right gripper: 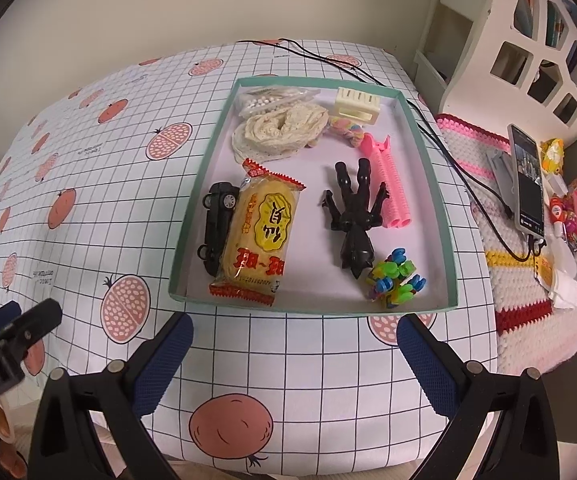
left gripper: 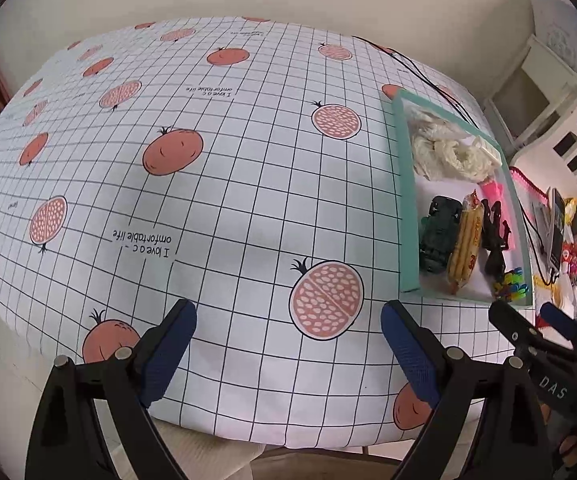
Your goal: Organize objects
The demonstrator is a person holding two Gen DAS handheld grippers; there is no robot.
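Right tool (right gripper: pixel 294 354): blue-padded fingers spread wide and empty, hovering over the near edge of the surface (right gripper: pixel 288 360), which carries a grid-and-pomegranate cloth. Left tool (left gripper: pixel 288 342): likewise spread and holding nothing, above bare cloth to the left of the tray.

Just beyond the right tool lies a shallow green-rimmed tray (right gripper: pixel 450 264) with a white floor. Near-left corner: a black toy car (right gripper: pixel 216 224) on its side, touching a yellow snack packet (right gripper: pixel 260 236) that overlaps it. Centre: a black toy figure (right gripper: pixel 354 216) lying flat, with pink hair rollers (right gripper: pixel 388 184) just beside it on the right. Near-right corner: a cluster of coloured plastic clips (right gripper: pixel 394 280). Far end: cream lace trim (right gripper: pixel 280 130), a clear bag of beads (right gripper: pixel 268 98), a cream plastic holder (right gripper: pixel 358 106) and a pastel scrunchie (right gripper: pixel 348 130).

Right of the surface, on a crocheted mat (right gripper: pixel 528 280), a phone (right gripper: pixel 528 180) stands tilted with a cable attached, small items beside it.
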